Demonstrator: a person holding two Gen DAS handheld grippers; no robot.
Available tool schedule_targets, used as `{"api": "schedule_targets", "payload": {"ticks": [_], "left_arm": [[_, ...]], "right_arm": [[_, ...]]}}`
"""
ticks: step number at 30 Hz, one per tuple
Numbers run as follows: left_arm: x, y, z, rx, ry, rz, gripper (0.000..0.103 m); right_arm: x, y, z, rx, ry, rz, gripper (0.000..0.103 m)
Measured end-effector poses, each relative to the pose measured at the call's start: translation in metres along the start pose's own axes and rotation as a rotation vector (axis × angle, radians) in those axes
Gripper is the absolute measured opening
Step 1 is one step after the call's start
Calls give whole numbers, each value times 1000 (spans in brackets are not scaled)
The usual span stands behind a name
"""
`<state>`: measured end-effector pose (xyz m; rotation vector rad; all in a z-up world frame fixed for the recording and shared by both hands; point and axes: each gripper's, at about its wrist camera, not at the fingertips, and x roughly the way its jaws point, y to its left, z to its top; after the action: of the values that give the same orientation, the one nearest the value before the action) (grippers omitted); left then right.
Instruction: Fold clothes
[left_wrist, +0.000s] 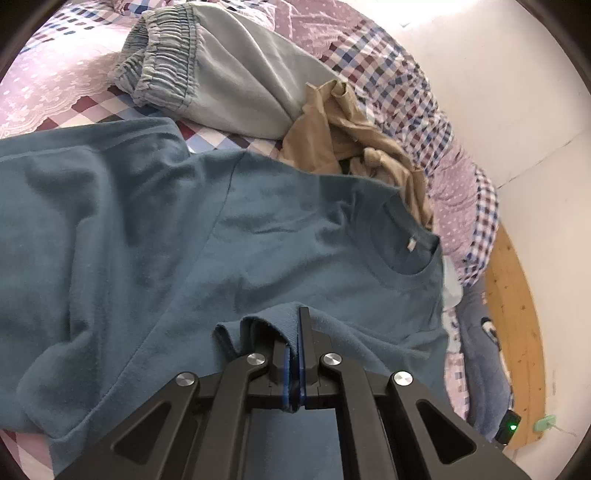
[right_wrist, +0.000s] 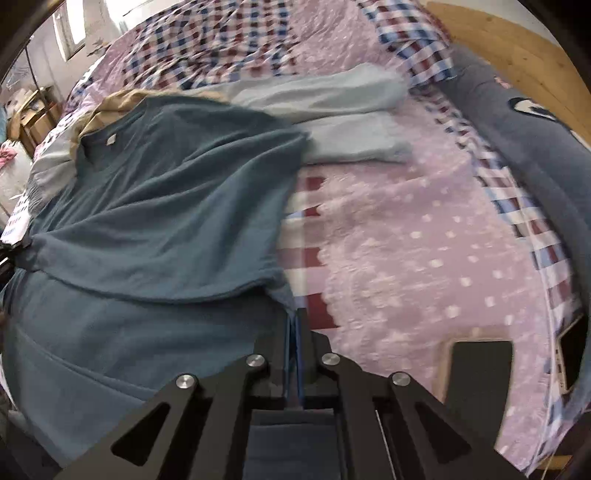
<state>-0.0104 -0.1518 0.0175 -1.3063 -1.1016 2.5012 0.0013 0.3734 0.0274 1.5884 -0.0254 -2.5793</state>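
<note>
while the teal t-shirt (left_wrist: 258, 240) is spread on the bed cover (right_wrist: 424, 240), its ribbed sleeve cuff is pinched by the left gripper (left_wrist: 295, 332), whose fingers (left_wrist: 305, 332) are pressed almost together with only the folded cloth between the blue pads. the cuff edge is seen standing up above the fingertips. the right gripper (right_wrist: 294, 325) is closed in the same narrow way on an edge of the same shirt, and a thin strip of teal fabric is caught between its fingers (right_wrist: 303, 332). in the right wrist view, one part of the shirt is laid over another, and the collar with its small label is turned away from the camera. light grey trousers (left_wrist: 221, 74) with an elastic waistband and a crumpled beige garment (left_wrist: 351, 136) are placed beyond the shirt, touching it. a dark phone (right_wrist: 480, 373) is lying on the cover to the right.
</note>
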Motion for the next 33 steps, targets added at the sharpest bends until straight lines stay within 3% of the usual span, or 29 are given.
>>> {"api": "schedule_targets", "payload": {"ticks": [4, 9, 13, 14, 17, 19, 22, 26, 30, 32, 33], "left_arm": [[9, 2, -3, 10, 42, 72, 1], [6, 6, 0, -21, 66, 44, 1], [2, 17, 4, -94, 59, -56, 21], [3, 21, 4, -122, 71, -77, 31], [4, 22, 3, -154, 87, -112, 42], [-1, 20, 4, -147, 77, -118, 51], [-4, 16, 2, -120, 87, -84, 55], [-1, 7, -8, -59, 130, -36, 55], [-3, -1, -19, -13, 163, -34, 50], [3, 0, -19, -15, 197, -33, 3], [5, 6, -18, -48, 205, -51, 3]], "right_arm": [[2, -4, -2, -14, 7, -59, 1], [-14, 2, 3, -19, -25, -118, 13], [-38, 28, 9, -65, -123, -180, 20], [-44, 39, 11, -89, -151, -159, 23], [-60, 76, 15, -160, -229, -111, 41], [-65, 102, 17, -191, -270, -57, 44], [-59, 140, 16, -248, -303, 23, 46], [-30, 171, 9, -326, -264, 49, 46], [-6, 172, 7, -300, -214, 78, 46], [1, 170, 8, -282, -208, 81, 46], [3, 170, 8, -276, -204, 85, 46]]}}
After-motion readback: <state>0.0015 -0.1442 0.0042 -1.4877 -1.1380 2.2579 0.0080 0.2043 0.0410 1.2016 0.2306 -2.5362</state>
